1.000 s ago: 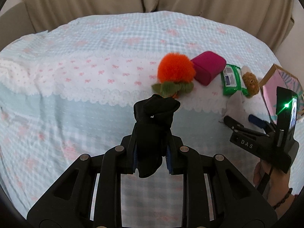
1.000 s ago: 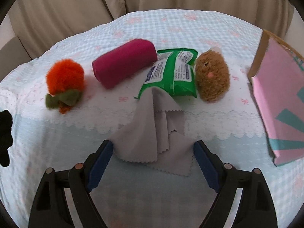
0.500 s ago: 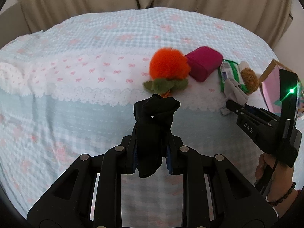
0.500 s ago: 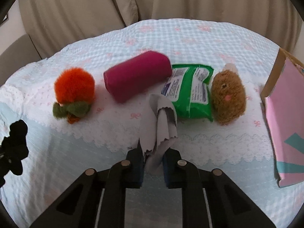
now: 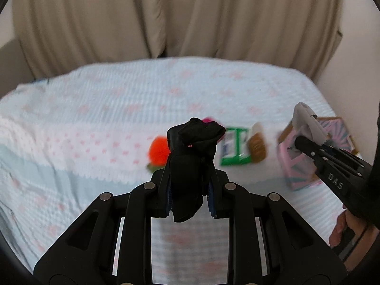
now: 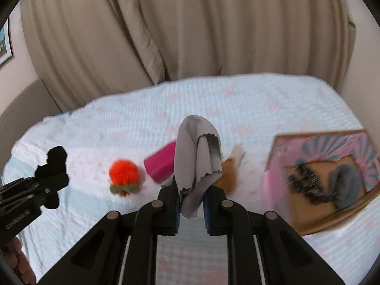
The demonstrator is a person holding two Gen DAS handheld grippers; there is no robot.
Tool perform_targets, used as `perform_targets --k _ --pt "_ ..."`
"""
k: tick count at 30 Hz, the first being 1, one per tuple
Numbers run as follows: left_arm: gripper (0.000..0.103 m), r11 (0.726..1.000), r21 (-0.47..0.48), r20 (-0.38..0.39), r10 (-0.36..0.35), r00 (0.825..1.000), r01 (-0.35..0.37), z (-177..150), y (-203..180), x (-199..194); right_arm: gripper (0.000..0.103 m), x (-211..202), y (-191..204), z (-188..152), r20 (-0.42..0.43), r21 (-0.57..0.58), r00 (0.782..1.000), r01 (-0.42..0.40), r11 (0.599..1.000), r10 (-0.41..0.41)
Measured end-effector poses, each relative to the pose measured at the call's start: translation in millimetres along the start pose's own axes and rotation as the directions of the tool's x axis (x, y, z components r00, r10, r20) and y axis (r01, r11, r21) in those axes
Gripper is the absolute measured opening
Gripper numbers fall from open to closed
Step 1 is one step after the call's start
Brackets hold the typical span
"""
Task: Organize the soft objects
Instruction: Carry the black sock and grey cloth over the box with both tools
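My left gripper [image 5: 190,197] is shut on a black sock [image 5: 192,156] and holds it above the bed. My right gripper [image 6: 191,206] is shut on a grey cloth [image 6: 197,156], also lifted; it shows in the left wrist view [image 5: 306,123] near the pink box. On the bed lie an orange plush [image 6: 123,173], a magenta roll [image 6: 160,166], a green wipes pack [image 5: 234,149] and a brown plush [image 5: 256,147]. The pink cardboard box [image 6: 280,180] at the right holds dark and grey soft items [image 6: 332,185].
The bed has a light blue checked cover [image 6: 261,109] with a white lace band. Beige curtains [image 6: 190,28] hang behind it. The left gripper with its sock shows at the left of the right wrist view [image 6: 51,173].
Both grippers have risen and tilted up, so the bed looks farther away. The right gripper carried the grey cloth up and right towards the pink box. The left still holds the sock.
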State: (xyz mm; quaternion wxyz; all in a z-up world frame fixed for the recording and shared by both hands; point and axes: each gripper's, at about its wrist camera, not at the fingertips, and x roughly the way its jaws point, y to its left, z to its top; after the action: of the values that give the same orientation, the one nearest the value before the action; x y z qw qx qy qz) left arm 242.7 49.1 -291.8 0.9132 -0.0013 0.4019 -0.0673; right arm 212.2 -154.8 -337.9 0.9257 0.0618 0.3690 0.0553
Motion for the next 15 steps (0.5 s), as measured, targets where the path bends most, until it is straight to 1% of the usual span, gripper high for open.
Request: perform_targets --k 3,5,7,10,12,15 --pt "0.020 1.000 0.010 0.030 -0.014 0.999 0.013 17 -33 -25 0.014 -43 -24 20 0.038 0.015 0.999 0.003 1.000 -0.004" --pt "0.020 1.000 0.004 0.048 -0.014 0.999 0.014 26 -58 -42 0.014 -64 -40 30 0.049 0.018 0.999 0.003 1.000 -0.004" --pt "0.020 1.000 -0.012 0.048 -0.021 0.999 0.021 34 -82 -53 0.014 -89 -62 40 0.056 0.019 0.998 0.000 1.000 -0.001" --pt "0.020 0.999 -0.041 0.051 -0.015 0.999 0.017 42 -124 -71 0.014 -115 -93 50 0.048 0.011 0.999 -0.013 1.000 0.013" --pt "0.020 0.998 -0.059 0.058 -0.019 0.998 0.022 46 -157 -79 0.014 -134 -122 57 0.036 -0.004 0.999 -0.024 1.000 0.024" --pt "0.020 0.997 -0.076 0.036 -0.026 0.999 0.028 50 -207 -79 0.014 -150 -159 64 0.013 -0.029 0.999 -0.030 0.999 0.030"
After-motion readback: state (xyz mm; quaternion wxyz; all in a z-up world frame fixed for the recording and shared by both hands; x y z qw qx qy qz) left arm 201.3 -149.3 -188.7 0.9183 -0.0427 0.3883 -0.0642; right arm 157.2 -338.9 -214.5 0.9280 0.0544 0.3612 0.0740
